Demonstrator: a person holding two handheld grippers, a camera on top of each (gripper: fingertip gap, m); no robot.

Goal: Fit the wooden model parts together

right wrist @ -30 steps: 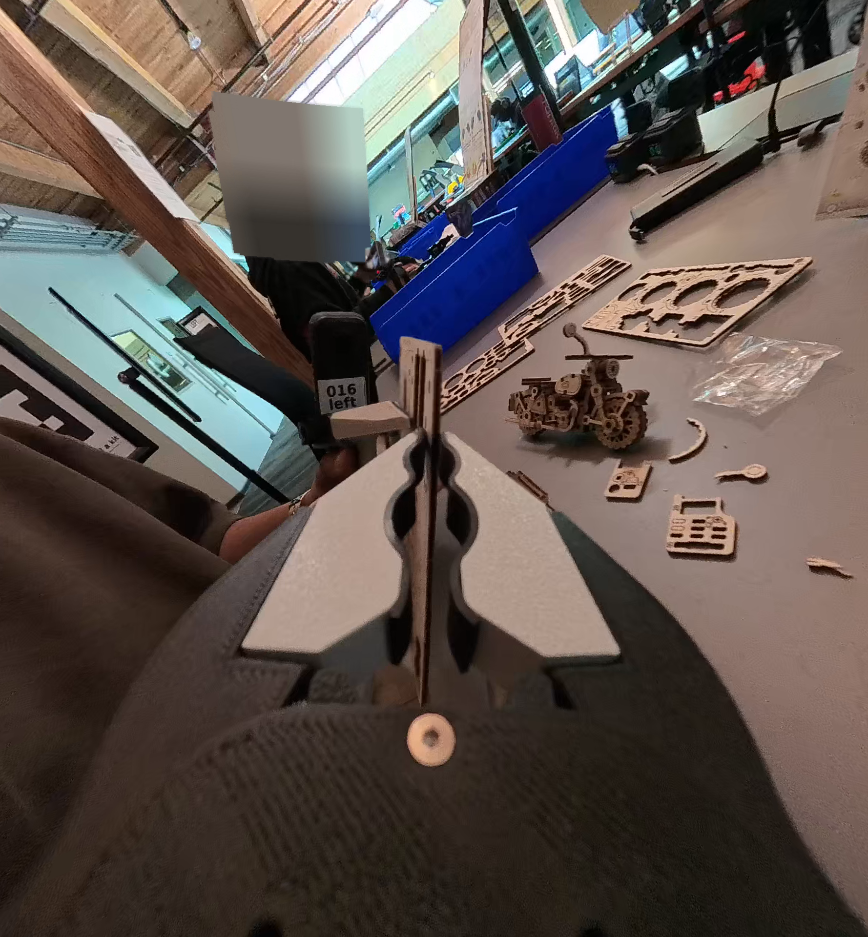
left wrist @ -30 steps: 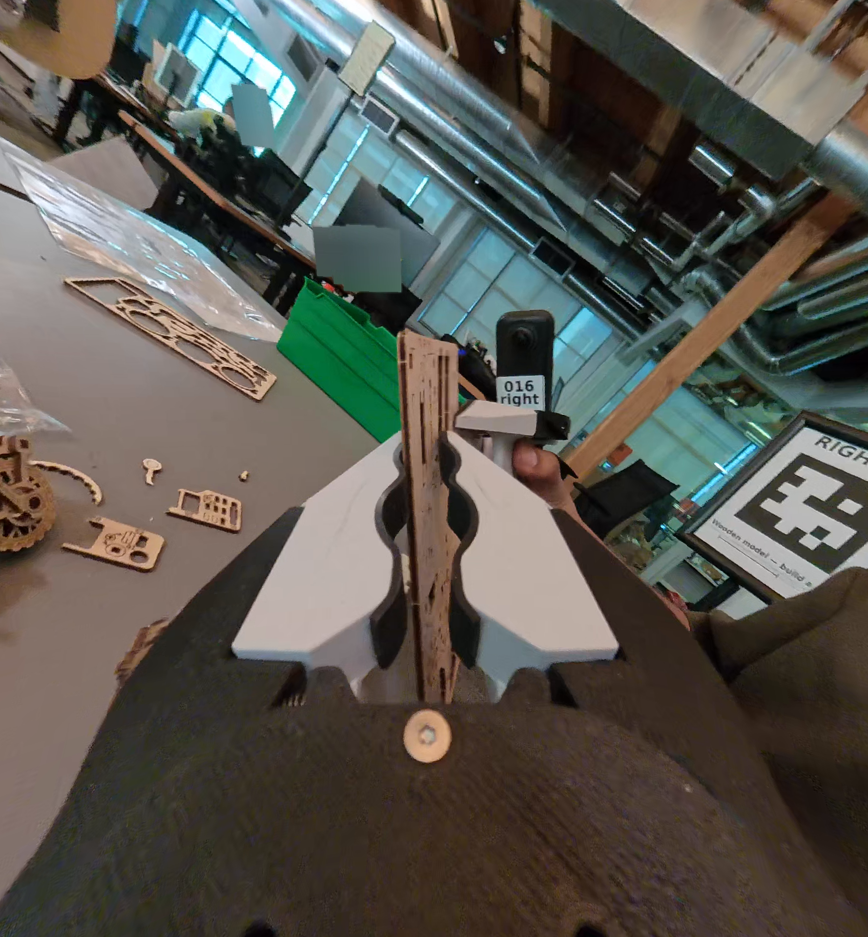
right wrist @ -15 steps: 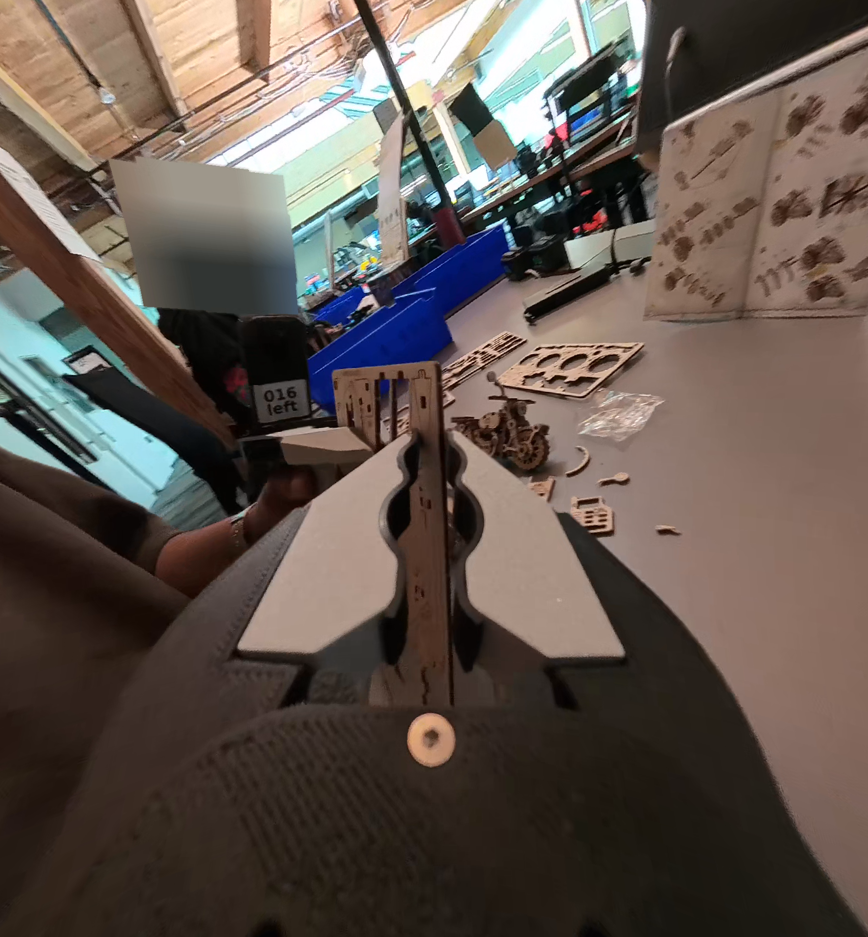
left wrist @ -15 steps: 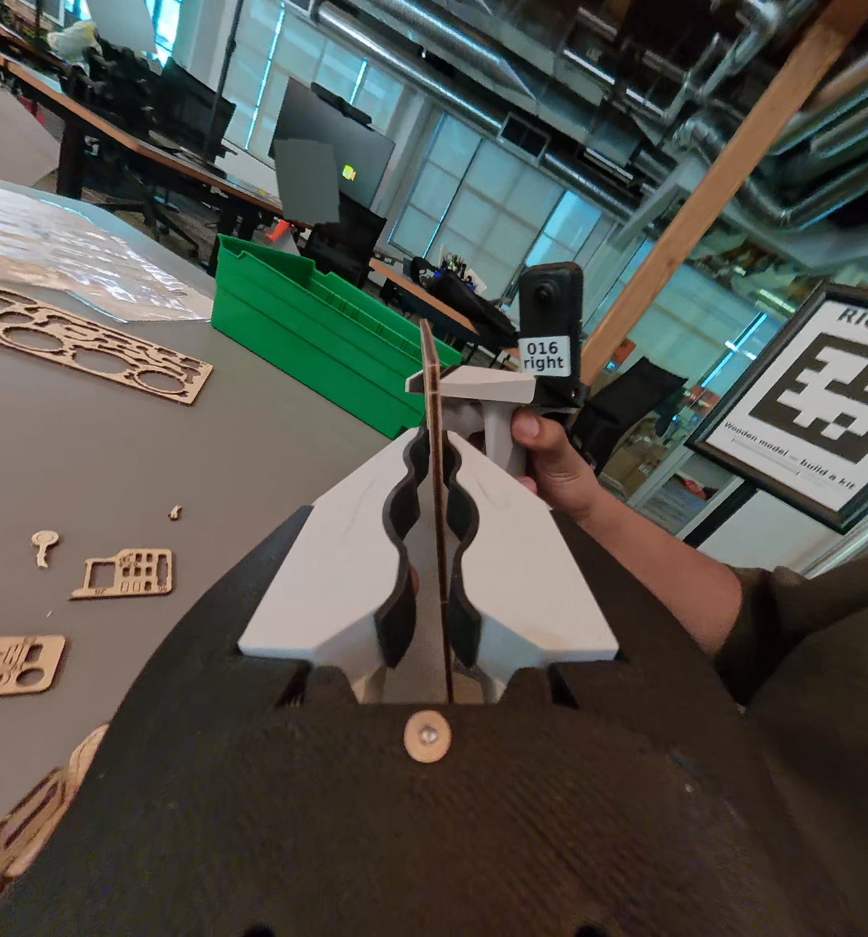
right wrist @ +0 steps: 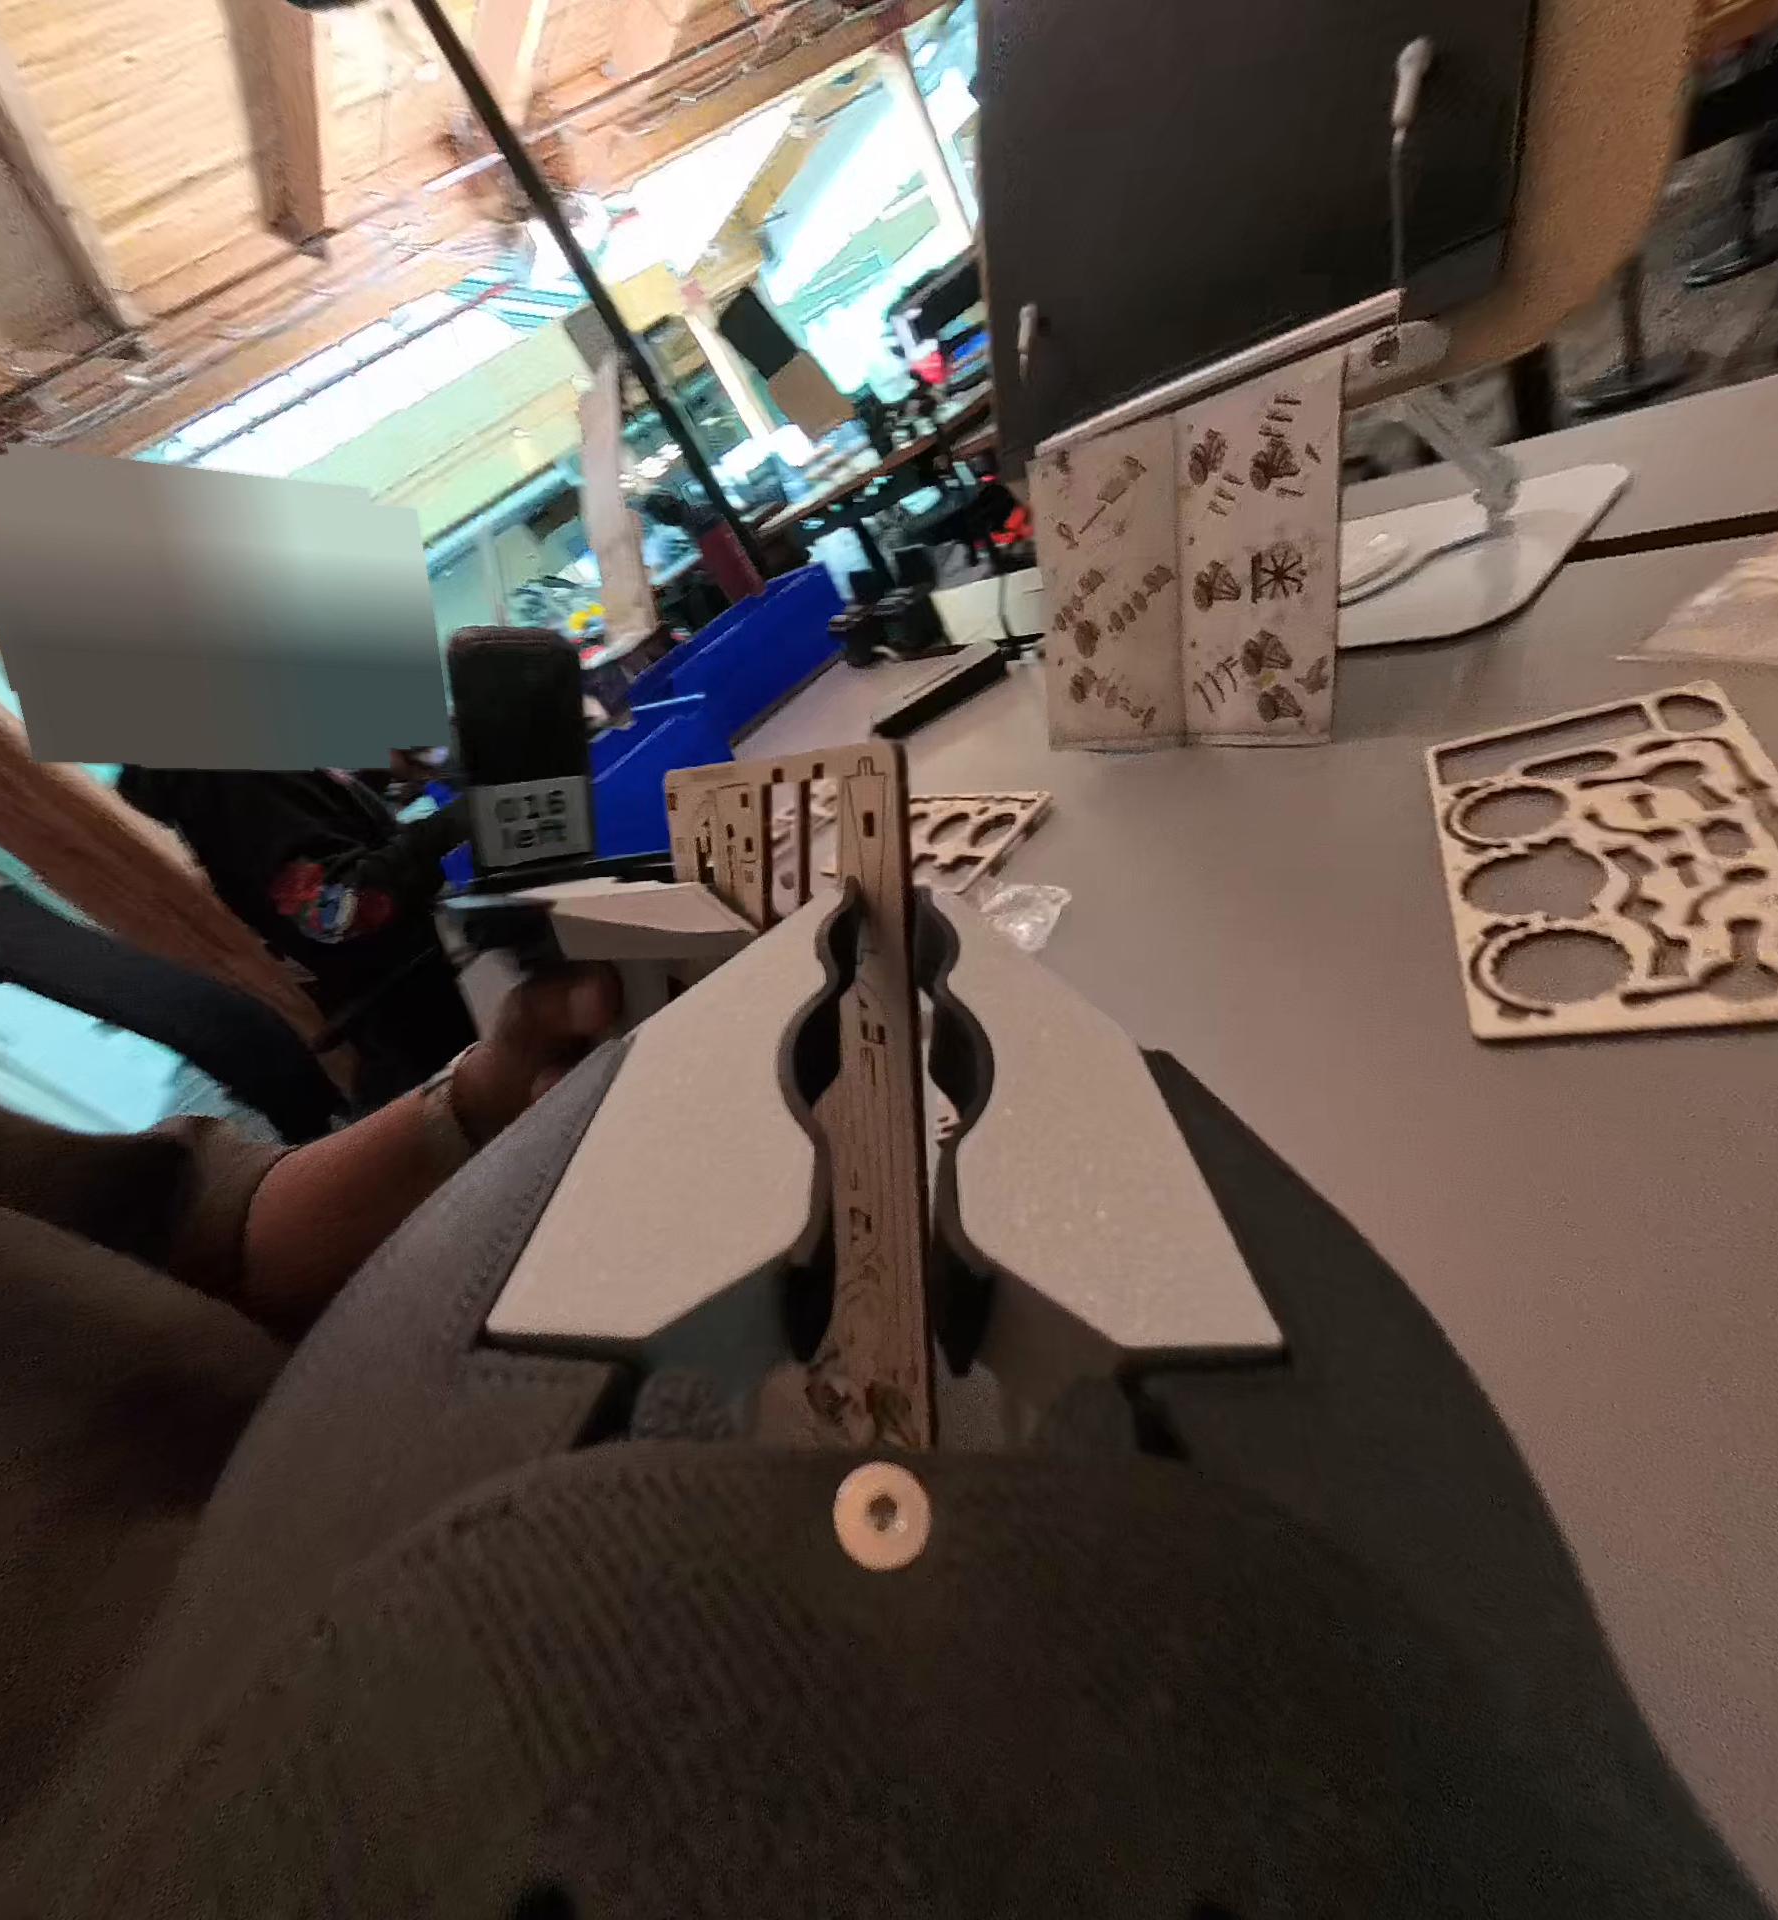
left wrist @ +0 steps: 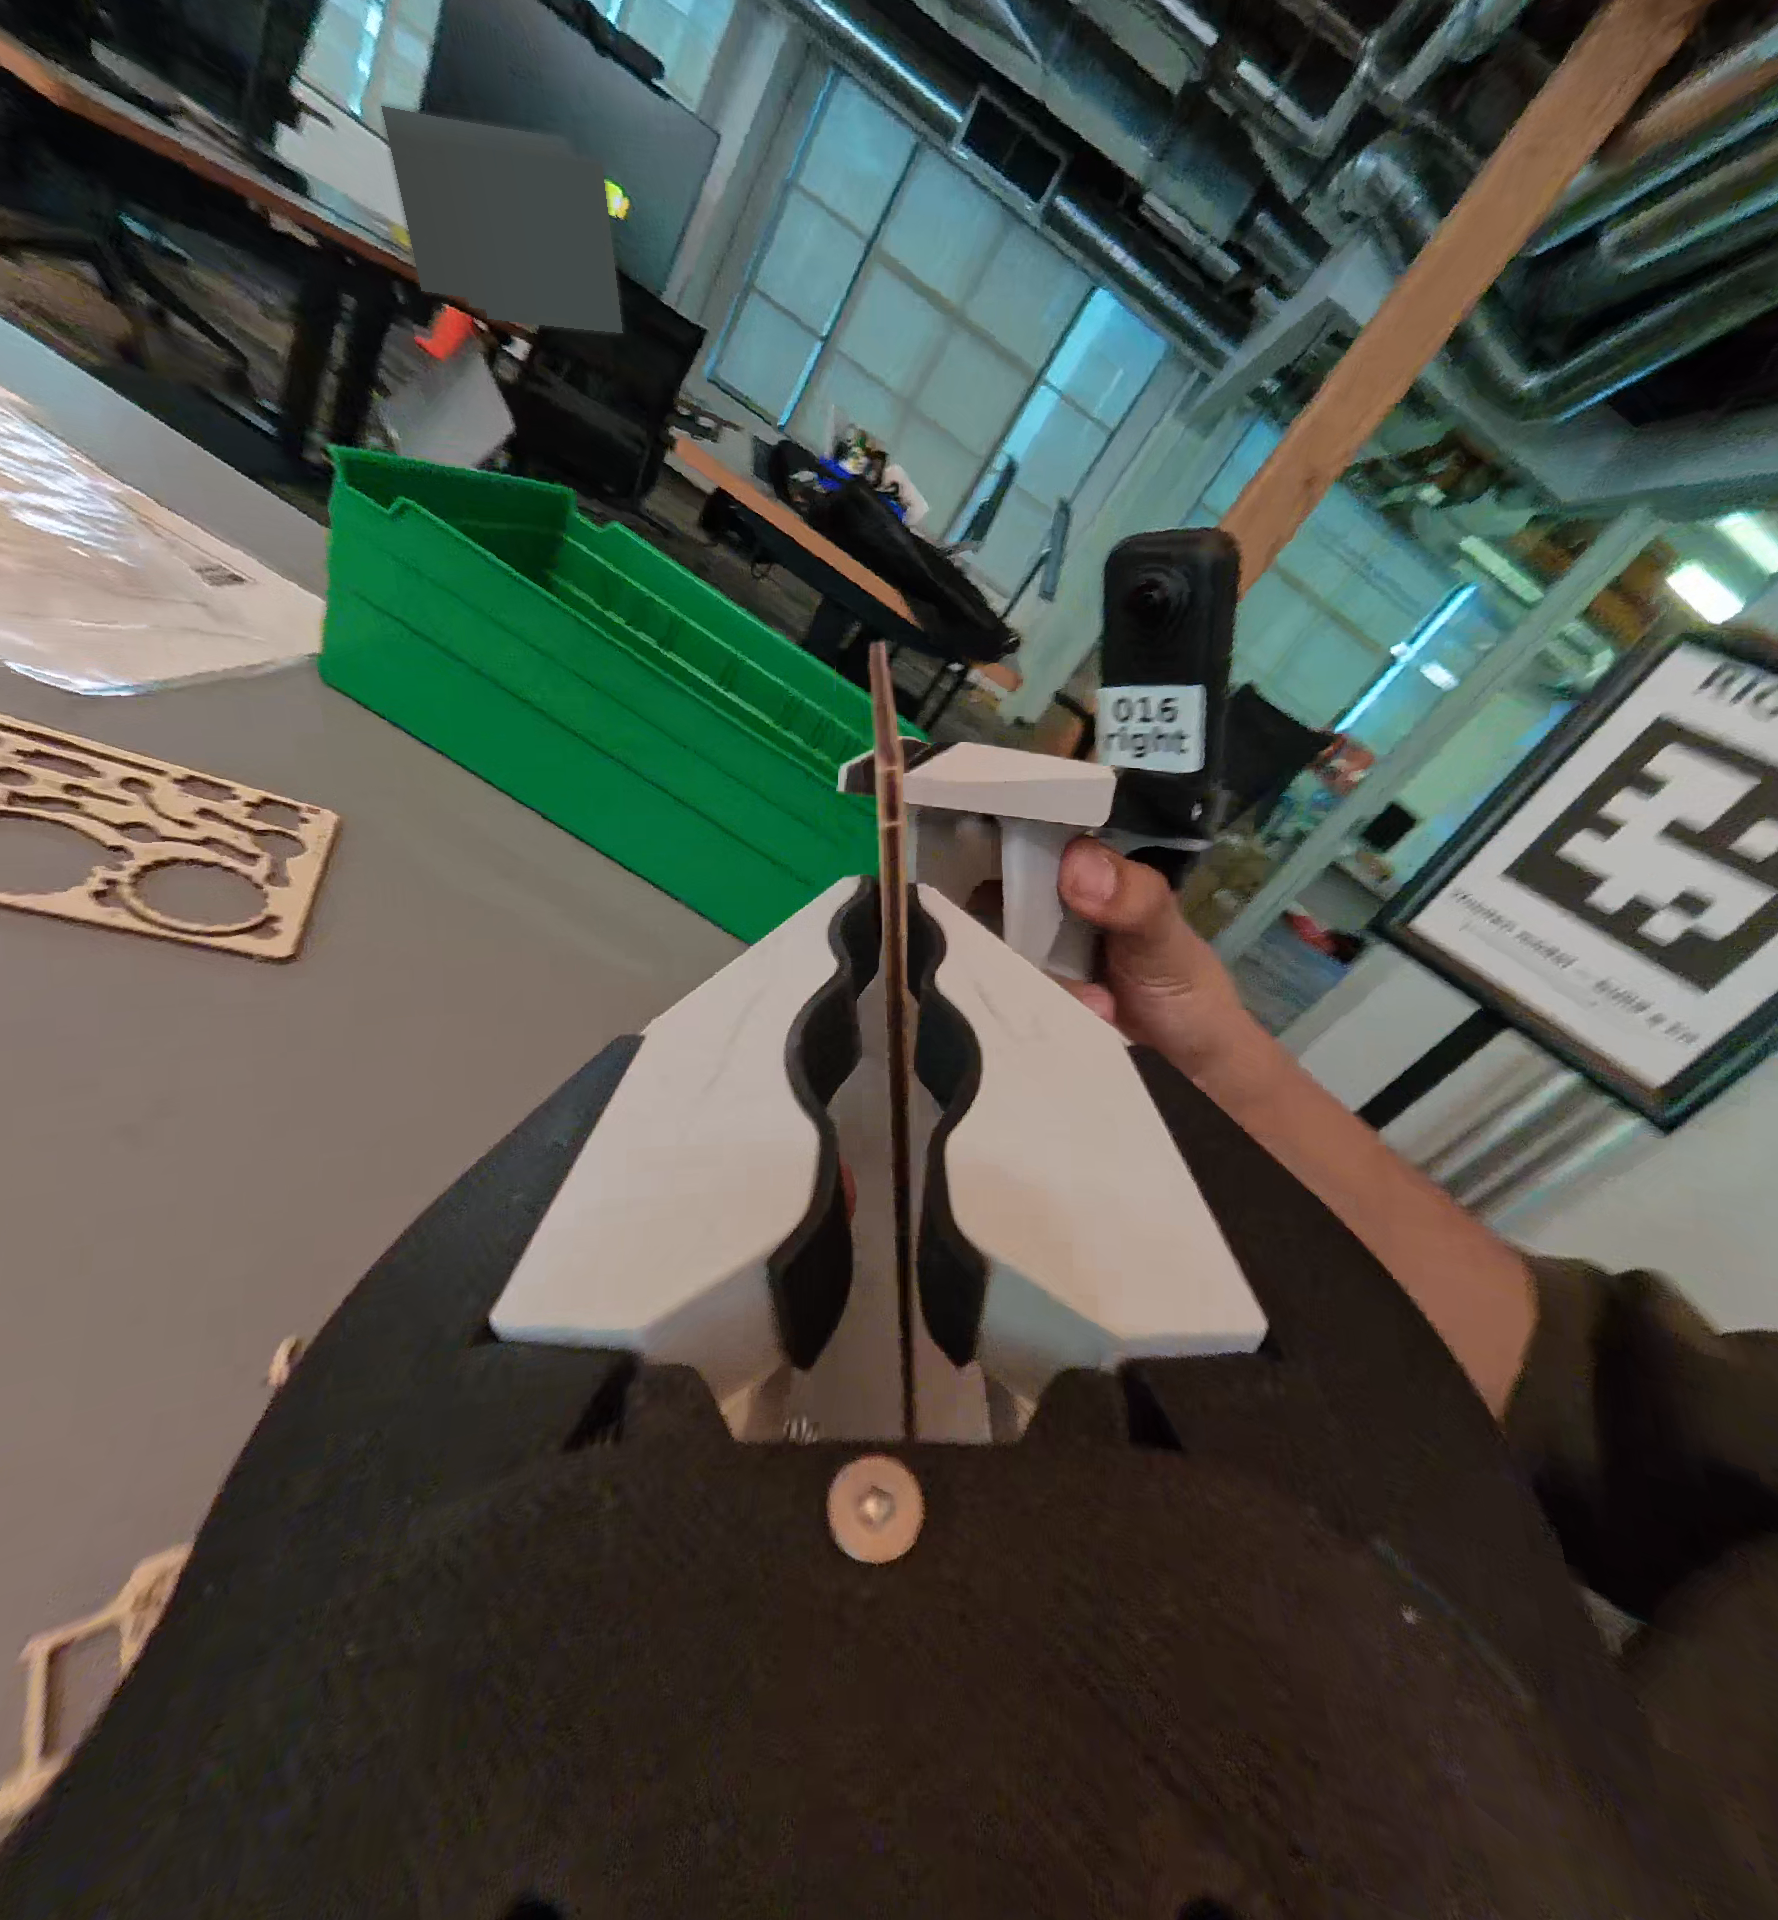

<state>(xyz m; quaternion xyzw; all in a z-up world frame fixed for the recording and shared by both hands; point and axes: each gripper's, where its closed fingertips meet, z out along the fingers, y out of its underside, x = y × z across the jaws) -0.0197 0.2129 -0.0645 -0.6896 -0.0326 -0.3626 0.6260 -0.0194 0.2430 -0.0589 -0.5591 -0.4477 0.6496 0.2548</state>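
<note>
A thin laser-cut wooden parts sheet is held in the air between both grippers. In the left wrist view it shows edge-on [left wrist: 893, 1039] in my left gripper [left wrist: 890, 899], which is shut on it. My right gripper [left wrist: 880, 774] grips the sheet's far end just beyond. In the right wrist view the sheet [right wrist: 880, 1091] shows its engraved face, clamped in my right gripper [right wrist: 880, 894]. My left gripper [right wrist: 734, 904] holds its slotted far-left part. A hand grips each handle.
A grey table [left wrist: 397, 1039] lies below. A green bin [left wrist: 552, 675], a punched-out wooden frame [left wrist: 137, 842] and a plastic sheet [left wrist: 33, 561] are on the left. Another empty frame [right wrist: 1643, 862], a folded instruction leaflet [right wrist: 1186, 582], blue bins [right wrist: 719, 717] and a monitor stand [right wrist: 1467, 551] show in the right wrist view. Less than 4 cm separates the two grippers' tips.
Both grippers have swung with the sheet still clamped between them. The sheet's face has turned toward the right camera. The motorcycle model and loose parts have left both views.
</note>
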